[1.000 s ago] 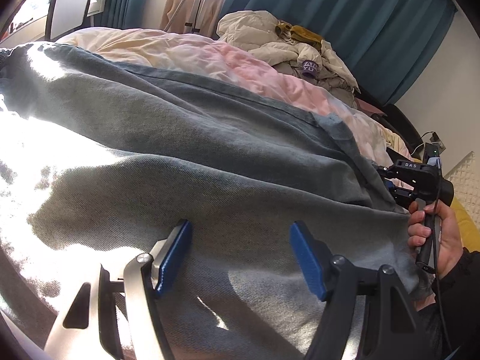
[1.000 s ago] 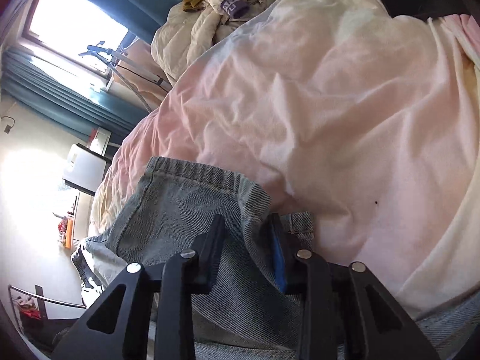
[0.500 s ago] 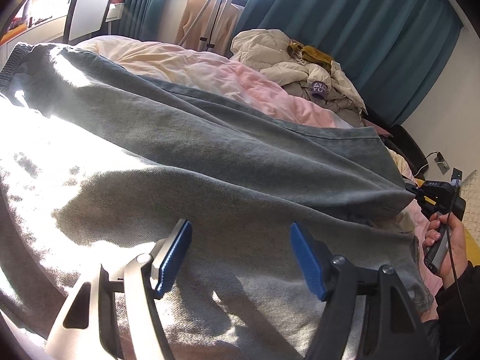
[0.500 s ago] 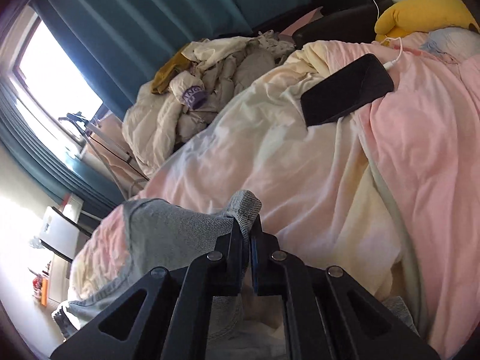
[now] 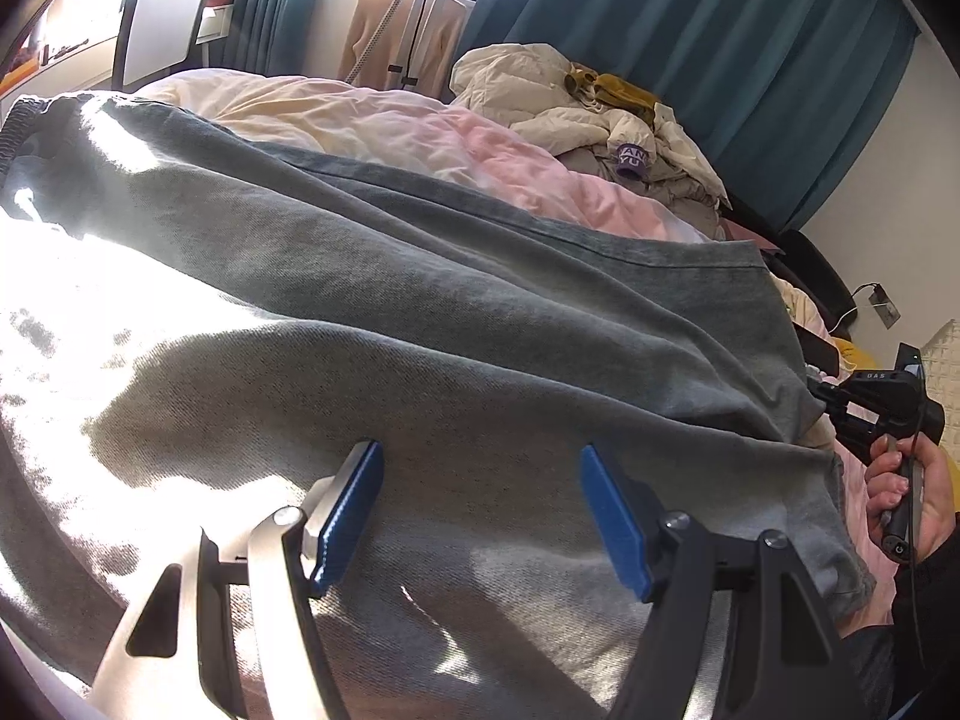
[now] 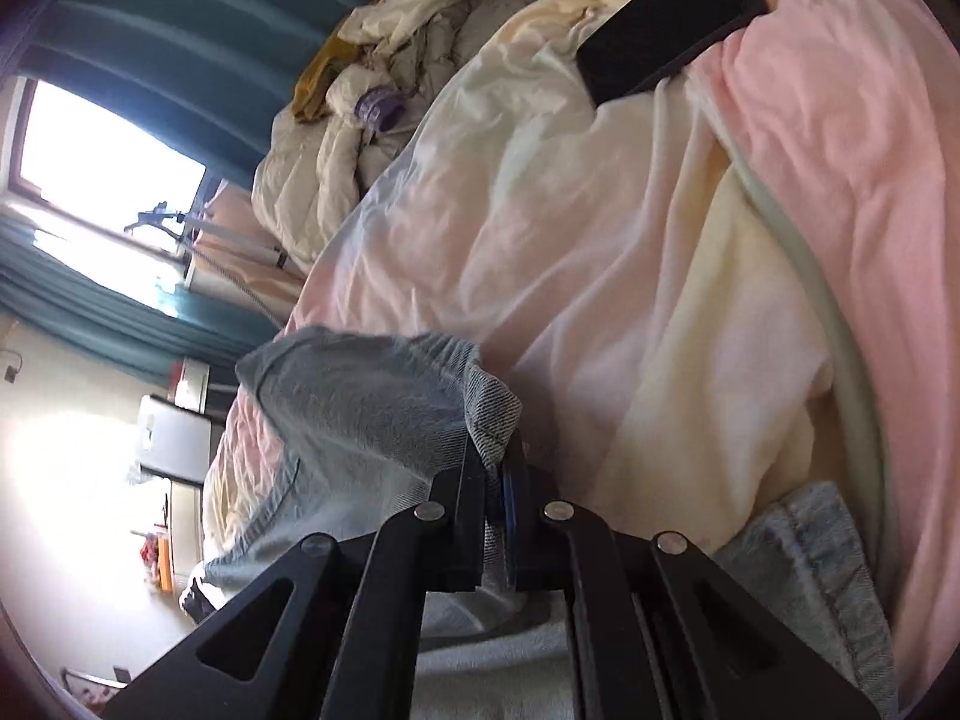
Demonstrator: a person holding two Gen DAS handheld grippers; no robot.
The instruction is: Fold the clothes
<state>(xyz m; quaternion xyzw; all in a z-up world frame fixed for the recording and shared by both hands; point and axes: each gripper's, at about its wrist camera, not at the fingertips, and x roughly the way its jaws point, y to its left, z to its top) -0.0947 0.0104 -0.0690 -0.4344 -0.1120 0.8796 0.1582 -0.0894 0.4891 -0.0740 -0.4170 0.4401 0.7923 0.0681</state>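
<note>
The right hand-held gripper is clamped on a corner of the jeans, lifting it off the bed. The left hand-held gripper hangs wide open, empty, just above the spread denim.

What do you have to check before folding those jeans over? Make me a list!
1. Right gripper pinching the jeans' waistband corner: ok.
2. Left gripper holding cloth: not ok, its jaws stand open above the denim.
3. Jeans lying flat: not ok, big wrinkles.
4. Phone on the duvet clear of the jeans: ok.
5. Whole far leg visible: cannot tell.
</note>
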